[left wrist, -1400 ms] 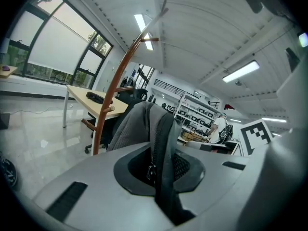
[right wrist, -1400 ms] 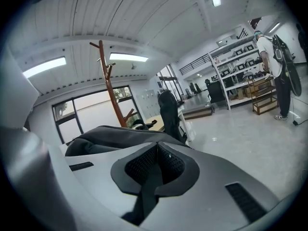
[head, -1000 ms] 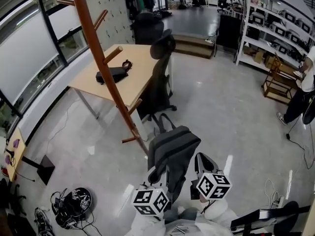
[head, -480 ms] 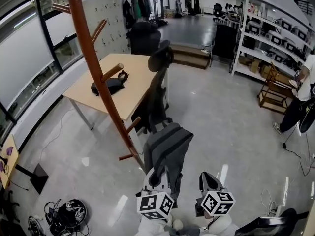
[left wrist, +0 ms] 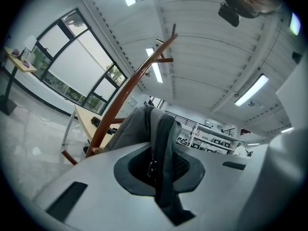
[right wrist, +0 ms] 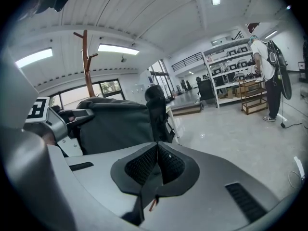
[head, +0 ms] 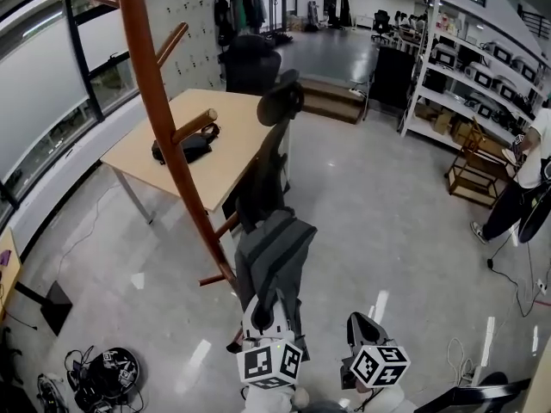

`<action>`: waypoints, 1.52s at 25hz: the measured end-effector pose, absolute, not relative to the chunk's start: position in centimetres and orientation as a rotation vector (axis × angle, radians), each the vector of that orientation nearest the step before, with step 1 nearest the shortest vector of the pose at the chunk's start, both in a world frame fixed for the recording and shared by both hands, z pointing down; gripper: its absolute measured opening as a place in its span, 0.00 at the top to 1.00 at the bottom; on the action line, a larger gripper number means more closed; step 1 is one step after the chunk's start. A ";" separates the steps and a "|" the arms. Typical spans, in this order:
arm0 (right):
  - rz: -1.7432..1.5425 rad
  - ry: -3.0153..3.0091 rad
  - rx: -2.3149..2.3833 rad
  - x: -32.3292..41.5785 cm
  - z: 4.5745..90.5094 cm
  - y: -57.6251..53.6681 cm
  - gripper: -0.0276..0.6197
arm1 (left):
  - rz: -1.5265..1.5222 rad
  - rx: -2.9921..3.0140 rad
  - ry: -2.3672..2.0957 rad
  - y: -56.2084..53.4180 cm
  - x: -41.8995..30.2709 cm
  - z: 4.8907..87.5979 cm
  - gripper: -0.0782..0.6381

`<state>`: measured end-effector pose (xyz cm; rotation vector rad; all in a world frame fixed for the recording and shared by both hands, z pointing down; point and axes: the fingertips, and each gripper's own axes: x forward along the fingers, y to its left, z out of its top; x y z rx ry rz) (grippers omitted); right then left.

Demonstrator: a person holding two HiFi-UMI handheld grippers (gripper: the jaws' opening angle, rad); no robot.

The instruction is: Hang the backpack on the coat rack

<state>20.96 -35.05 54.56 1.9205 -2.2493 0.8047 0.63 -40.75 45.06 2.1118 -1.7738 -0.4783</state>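
Backpack (head: pixel 274 249) — clamped in left gripper (left wrist: pixel 160 170) — hangs beside coat rack (head: pixel 164 119), floor (head: pixel 387 213) open rightward; right gripper (right wrist: pixel 156 166) closed, empty.

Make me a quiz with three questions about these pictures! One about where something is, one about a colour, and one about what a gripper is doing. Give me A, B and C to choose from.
1. Where is the grey backpack?
A. Held up beside the coat rack, not on a peg
B. Hooked on its top peg
C. Stuffed in a box

2. What colour is the coat rack's pole?
A. White
B. Blue
C. Reddish brown

3. What is the left gripper doing with its fingers?
A. Holding them wide open on nothing
B. Keeping them shut on a backpack strap
C. Pinching a peg

Answers:
1 A: in the head view the backpack hangs from the left gripper next to the pole.
2 C: the pole looks like reddish-brown wood in the head view.
3 B: the left gripper view shows the strap running between the shut fingers.
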 end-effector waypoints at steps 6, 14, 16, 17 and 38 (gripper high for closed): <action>0.810 -2.193 1.920 21.9 55.8 -34.5 0.94 | -0.489 2.076 -1.822 -41.0 -0.3 45.9 0.86; 0.800 -2.172 1.897 21.9 56.4 -34.1 0.94 | -0.493 2.031 -1.841 -41.4 -0.9 47.0 0.86; 0.802 -2.167 1.894 22.0 56.4 -34.0 0.94 | -0.490 2.030 -1.855 -41.3 -1.0 47.0 0.86; 0.802 -2.165 1.892 22.1 56.6 -33.9 0.94 | -0.490 2.030 -1.859 -41.2 -0.9 47.1 0.86; 0.818 -2.170 1.814 20.9 57.4 -33.8 0.94 | -0.387 1.916 -1.849 -40.5 -0.6 51.4 0.86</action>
